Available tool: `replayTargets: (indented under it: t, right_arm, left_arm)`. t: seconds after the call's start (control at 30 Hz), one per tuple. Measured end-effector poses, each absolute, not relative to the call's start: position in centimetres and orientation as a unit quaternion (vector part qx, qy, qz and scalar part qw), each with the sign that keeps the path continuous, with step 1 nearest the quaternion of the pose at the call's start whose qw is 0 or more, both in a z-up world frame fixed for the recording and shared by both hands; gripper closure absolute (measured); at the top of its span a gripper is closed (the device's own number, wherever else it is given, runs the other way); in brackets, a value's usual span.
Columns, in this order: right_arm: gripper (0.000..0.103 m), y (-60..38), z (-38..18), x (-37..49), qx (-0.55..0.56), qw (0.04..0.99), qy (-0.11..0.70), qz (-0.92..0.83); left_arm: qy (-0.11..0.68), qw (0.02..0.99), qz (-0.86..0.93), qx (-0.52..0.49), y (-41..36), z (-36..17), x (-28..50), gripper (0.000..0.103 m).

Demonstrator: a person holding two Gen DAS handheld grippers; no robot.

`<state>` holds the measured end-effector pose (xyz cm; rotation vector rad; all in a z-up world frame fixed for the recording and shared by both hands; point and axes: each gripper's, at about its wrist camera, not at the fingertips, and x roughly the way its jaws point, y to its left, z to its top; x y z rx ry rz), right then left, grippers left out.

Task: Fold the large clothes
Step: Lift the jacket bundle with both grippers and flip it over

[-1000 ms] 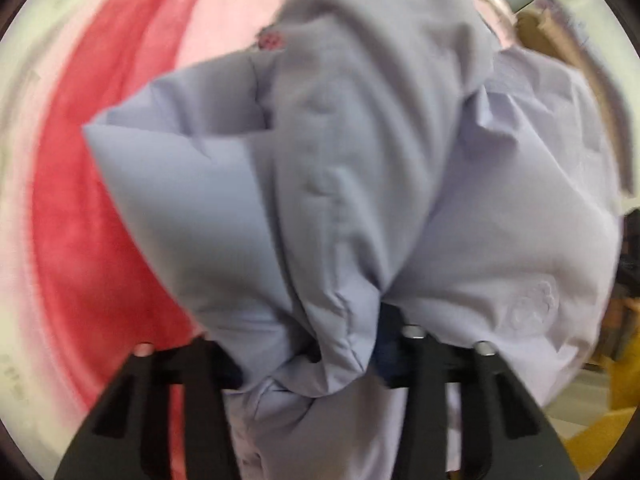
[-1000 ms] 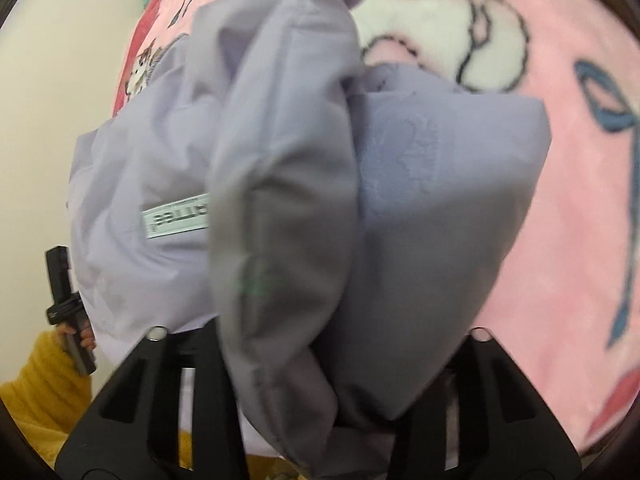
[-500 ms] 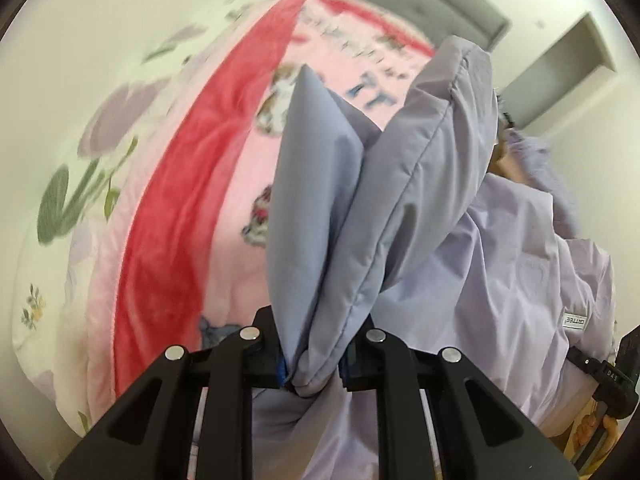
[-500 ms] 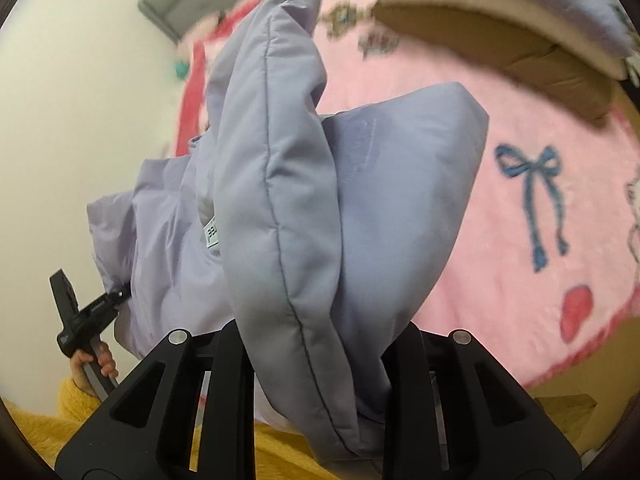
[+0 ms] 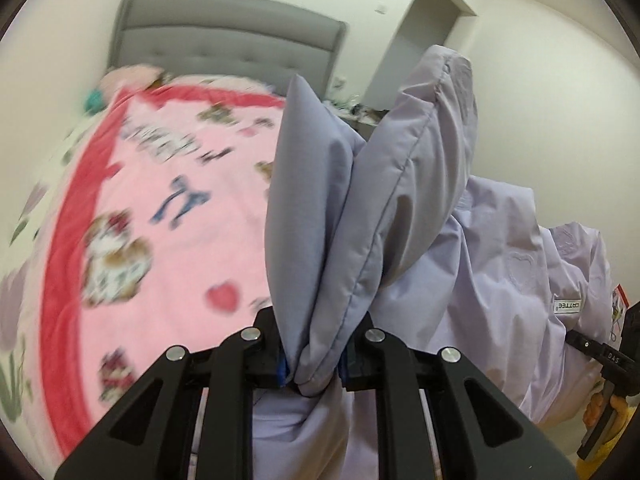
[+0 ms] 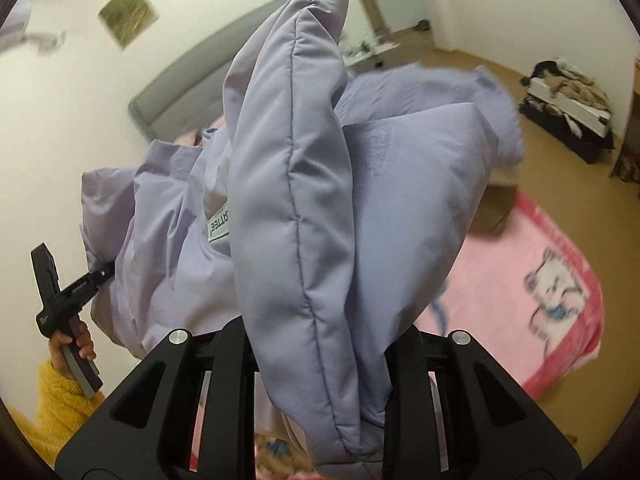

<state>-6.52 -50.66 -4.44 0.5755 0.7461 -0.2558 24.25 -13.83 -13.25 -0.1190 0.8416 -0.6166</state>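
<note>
A large lilac padded jacket point(image 5: 400, 184) hangs in the air between both grippers, above a bed with a pink blanket point(image 5: 168, 208). My left gripper point(image 5: 314, 364) is shut on a thick fold of the jacket. My right gripper point(image 6: 320, 364) is shut on another padded fold of the jacket point(image 6: 304, 200). A white label point(image 6: 218, 222) shows on the fabric. Each gripper shows in the other's view, at the far edge: the right one in the left wrist view point(image 5: 600, 354) and the left one in the right wrist view point(image 6: 96, 276).
A grey headboard point(image 5: 224, 44) stands at the far end of the bed. A doorway point(image 5: 420, 28) is behind it. Brown floor point(image 6: 560, 184) lies right of the bed, with a heap of clothes and a dark case point(image 6: 568, 104). My yellow sleeve point(image 6: 60, 396) is at lower left.
Both grippers have lifted and tilted up with the jacket held. The views went from looking down at the blanket to showing the headboard, walls and floor.
</note>
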Motion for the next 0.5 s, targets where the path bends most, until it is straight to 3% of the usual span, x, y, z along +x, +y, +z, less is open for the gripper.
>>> replayTargets:
  t: [0.33, 0.5]
  right_arm:
    - [0.083, -72.2, -1.8, 0.6, 0.281, 0.911, 0.285, -0.100]
    - [0.083, -80.6, -2.7, 6.7, 0.289, 0.907, 0.282, -0.123]
  left_arm:
    - [0.357, 0.888, -0.284, -0.049, -36.1, -6.0, 33.4, 0.086]
    - [0.351, 0.893, -0.282, 0.009, -46.9, -5.0, 39.7, 0.086]
